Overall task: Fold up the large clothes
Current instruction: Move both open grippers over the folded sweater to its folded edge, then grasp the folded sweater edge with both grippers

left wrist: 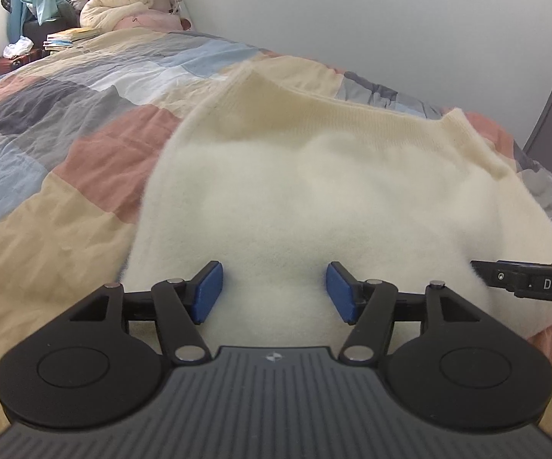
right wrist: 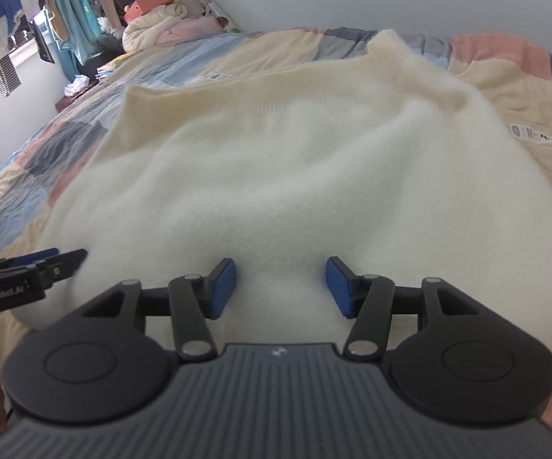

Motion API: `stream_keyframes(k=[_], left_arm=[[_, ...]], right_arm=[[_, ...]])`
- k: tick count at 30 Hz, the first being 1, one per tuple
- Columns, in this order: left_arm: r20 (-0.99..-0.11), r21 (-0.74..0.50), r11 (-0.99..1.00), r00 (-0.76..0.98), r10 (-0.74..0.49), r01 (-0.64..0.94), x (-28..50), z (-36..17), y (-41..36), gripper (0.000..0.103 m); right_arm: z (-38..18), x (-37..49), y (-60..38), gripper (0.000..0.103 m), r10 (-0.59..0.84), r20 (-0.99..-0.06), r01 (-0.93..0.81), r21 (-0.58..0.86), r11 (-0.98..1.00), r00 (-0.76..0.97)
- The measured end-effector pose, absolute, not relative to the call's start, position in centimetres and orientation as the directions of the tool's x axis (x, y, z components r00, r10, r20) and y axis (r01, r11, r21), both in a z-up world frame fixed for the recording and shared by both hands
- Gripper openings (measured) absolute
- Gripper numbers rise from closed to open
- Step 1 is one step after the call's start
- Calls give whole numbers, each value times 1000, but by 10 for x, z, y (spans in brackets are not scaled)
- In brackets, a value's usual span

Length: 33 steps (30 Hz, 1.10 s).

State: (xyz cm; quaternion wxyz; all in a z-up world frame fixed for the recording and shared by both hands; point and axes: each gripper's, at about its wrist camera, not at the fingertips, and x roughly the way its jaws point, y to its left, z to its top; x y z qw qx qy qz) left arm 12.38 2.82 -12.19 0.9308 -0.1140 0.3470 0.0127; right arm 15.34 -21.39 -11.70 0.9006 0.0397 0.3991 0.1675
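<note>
Left wrist | sweater (left wrist: 314,199) under, between parted fingers (left wrist: 209,292)

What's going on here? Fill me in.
A person is folding a cream sweater laid out on a patchwork quilt. The left gripper and right gripper sit side by side over the sweater's near edge, both with jaws apart and nothing clamped. The ribbed band lies at the far end.
</note>
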Motion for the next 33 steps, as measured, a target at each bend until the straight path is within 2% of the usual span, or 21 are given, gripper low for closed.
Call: stream_keyframes(k=[6, 9, 12, 15, 19, 22, 27, 33], left_arm=[[-637, -239, 962, 769, -52, -133, 110, -111, 30, 67], [-639, -309, 938, 765, -82, -159, 98, -102, 32, 72], [-636, -391, 903, 761, -128, -176, 84, -97, 32, 79], [-643, -466, 864, 744, -181, -192, 74, -99, 30, 84], [-664, -566, 789, 700, -263, -241, 71, -116, 32, 91], [-660, -639, 715, 679, -321, -283, 76, -132, 39, 92], [-621, -741, 574, 683, -385, -349, 85, -158, 59, 92], [-564, -806, 446, 733, -380, -388, 89, -171, 81, 92]], right_arm=[[-108, 136, -219, 56, 305, -671, -178, 253, 951, 676], [-101, 125, -222, 58, 313, -662, -159, 283, 946, 681], [-96, 113, -229, 73, 352, -642, -135, 362, 922, 681], [-96, 104, -237, 75, 400, -635, -112, 444, 889, 661], [-111, 99, -251, 90, 589, -572, -76, 678, 732, 571], [-131, 104, -254, 90, 626, -588, 9, 733, 681, 512], [-157, 115, -255, 90, 617, -628, 139, 746, 652, 475], [-167, 116, -264, 90, 567, -576, 216, 788, 577, 589]])
